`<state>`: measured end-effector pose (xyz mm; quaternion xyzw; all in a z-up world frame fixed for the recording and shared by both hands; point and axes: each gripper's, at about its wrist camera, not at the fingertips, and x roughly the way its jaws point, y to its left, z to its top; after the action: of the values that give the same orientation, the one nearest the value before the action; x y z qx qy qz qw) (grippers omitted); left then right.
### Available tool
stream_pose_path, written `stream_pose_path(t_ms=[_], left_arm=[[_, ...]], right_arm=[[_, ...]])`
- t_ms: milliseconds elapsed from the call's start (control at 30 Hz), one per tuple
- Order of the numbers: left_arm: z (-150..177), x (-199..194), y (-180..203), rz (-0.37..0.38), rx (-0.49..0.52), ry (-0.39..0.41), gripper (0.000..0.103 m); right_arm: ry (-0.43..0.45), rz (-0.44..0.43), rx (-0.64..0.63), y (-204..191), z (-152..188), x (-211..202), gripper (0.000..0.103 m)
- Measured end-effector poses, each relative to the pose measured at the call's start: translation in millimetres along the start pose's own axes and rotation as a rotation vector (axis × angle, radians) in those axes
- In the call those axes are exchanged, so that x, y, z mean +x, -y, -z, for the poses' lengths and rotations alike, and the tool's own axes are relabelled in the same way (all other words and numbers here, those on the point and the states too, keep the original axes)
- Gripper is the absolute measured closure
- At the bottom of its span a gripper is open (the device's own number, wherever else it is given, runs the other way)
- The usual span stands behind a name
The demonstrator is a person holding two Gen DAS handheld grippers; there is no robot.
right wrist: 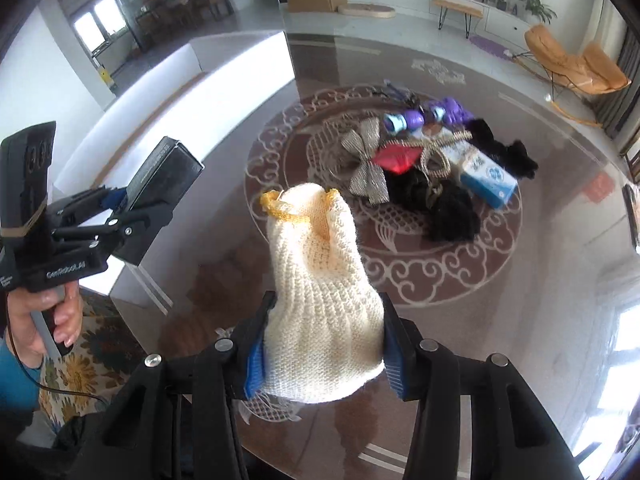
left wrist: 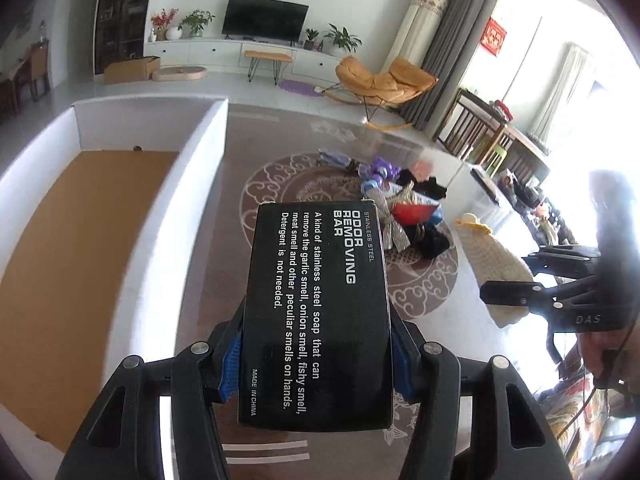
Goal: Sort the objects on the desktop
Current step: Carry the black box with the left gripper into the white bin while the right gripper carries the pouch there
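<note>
From the left wrist view, we see our left gripper [left wrist: 316, 364] clamped on a black box [left wrist: 318, 312] labelled as an odour-removing bar, its blue pads [left wrist: 230, 364] pressing the long sides so the box rides lengthwise and clear of the table. To the left stands the white bin [left wrist: 188, 184] with its brown floor, open-topped and close by, probably where we mean to drop the box. Farther off, the unsorted pile [left wrist: 404, 208] waits on the patterned glass table [left wrist: 224, 248].

From the right wrist view, our right gripper [right wrist: 320, 354] pinches a cream knitted glove [right wrist: 320, 300] near its fingertip end, cuff hanging away from us, lifted off the tabletop. The left gripper with its box shows at the left, beside the bin. The pile, far right, includes a silver bow [right wrist: 364, 160] and a blue carton [right wrist: 486, 178].
</note>
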<state>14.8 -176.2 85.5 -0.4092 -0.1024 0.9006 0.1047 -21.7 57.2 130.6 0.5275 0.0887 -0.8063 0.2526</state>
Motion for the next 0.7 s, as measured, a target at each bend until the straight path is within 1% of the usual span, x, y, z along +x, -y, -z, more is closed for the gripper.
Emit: stream_pose_path(t_ms=[67, 167, 267, 333, 367, 433, 533, 567, 600, 633, 667, 700], left_arm=[[-9, -33, -25, -0.056, -0.019, 0.052, 0.045], [-16, -66, -78, -0.166, -0.075, 0.083, 0.045], [-10, -77, -135, -0.292, -0.139, 0.058, 0.045], [0, -75, -169, -0.355, -0.182, 0.012, 0.045], [6, -72, -183, -0.376, -0.2, -0.016, 0.045], [19, -63, -206, -0.401, -0.236, -0.069, 0.045], [36, -50, -227, -0.425, -0.28, -0.144, 0.044], [41, -48, -231, -0.439, -0.293, -0.157, 0.044], [44, -47, -232, -0.452, -0.302, -0.163, 0.041], [46, -48, -232, -0.454, -0.31, -0.158, 0.035], [47, -49, -232, -0.449, -0.316, -0.145, 0.032], [46, -51, -231, -0.449, -0.321, -0.132, 0.024]], right_arm=[[0.055, -0.046, -0.023, -33, -29, -3, 0.055], [0.119, -0.129, -0.082, -96, -80, 11, 0.055], [0.163, -0.217, -0.147, -162, -109, 23, 0.055], [0.173, -0.276, -0.182, -203, -124, 36, 0.055], [0.172, -0.293, -0.2, -223, -128, 43, 0.055], [0.163, -0.297, -0.24, -256, -131, 61, 0.055], [0.123, -0.304, -0.249, -284, -133, 92, 0.053], [0.104, -0.307, -0.242, -289, -132, 103, 0.052], [0.087, -0.303, -0.237, -293, -131, 112, 0.047], [0.074, -0.292, -0.238, -296, -131, 121, 0.04], [0.072, -0.276, -0.241, -297, -130, 126, 0.037], [0.08, -0.264, -0.243, -298, -129, 127, 0.033]])
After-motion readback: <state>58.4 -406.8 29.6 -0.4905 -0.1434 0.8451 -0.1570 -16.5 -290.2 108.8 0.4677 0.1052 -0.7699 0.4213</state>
